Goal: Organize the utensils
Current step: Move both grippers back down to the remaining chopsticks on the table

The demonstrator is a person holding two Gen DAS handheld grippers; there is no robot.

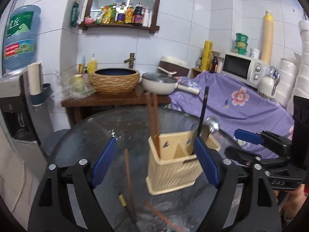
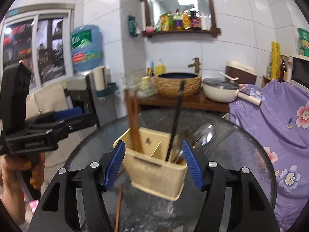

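A beige utensil holder (image 1: 171,166) stands on the round dark glass table (image 1: 92,135); it also shows in the right wrist view (image 2: 156,170). Two brown chopsticks (image 1: 153,123) stand in its left compartment. A black chopstick (image 1: 202,114) and a metal spoon (image 1: 211,124) stand in its right one. Loose on the table lie a brown chopstick (image 1: 128,179), a black chopstick with a gold end (image 1: 123,202) and a reddish chopstick (image 1: 164,218). My left gripper (image 1: 154,166) is open and empty, just before the holder. My right gripper (image 2: 153,166) is open and empty, its fingers either side of the holder.
A wooden counter (image 1: 115,98) behind the table carries a woven basin (image 1: 115,81) and a white pan (image 1: 160,85). A purple flowered cloth (image 1: 241,104) covers the right side, with a microwave (image 1: 243,67). A water dispenser (image 1: 17,96) stands at the left.
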